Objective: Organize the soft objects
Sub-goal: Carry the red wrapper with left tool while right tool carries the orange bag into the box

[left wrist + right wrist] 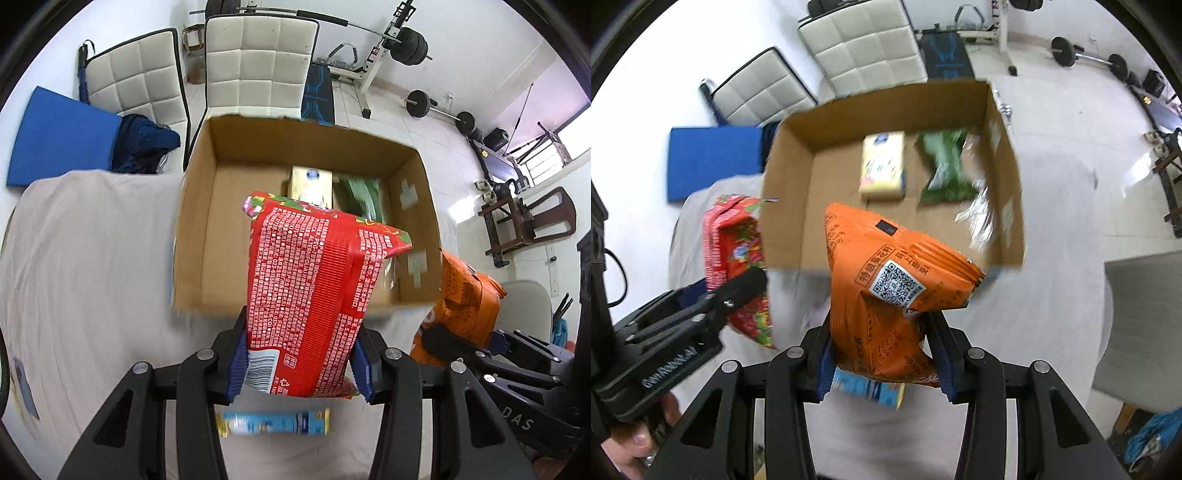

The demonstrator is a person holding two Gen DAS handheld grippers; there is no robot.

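Home gym, cloth-covered bench (85,258) | left gripper (297,363) fingers clenched on red packet (306,295) | right gripper (884,363) clamps orange packet (886,295) | both light, crinkly, likely slippery; grip low | box (207,206) ahead

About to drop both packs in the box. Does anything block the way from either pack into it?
Nothing visible does. The cardboard box is open-topped; the yellow pack and green pack lie at its far end, leaving bare floor nearer the red pack and orange pack.
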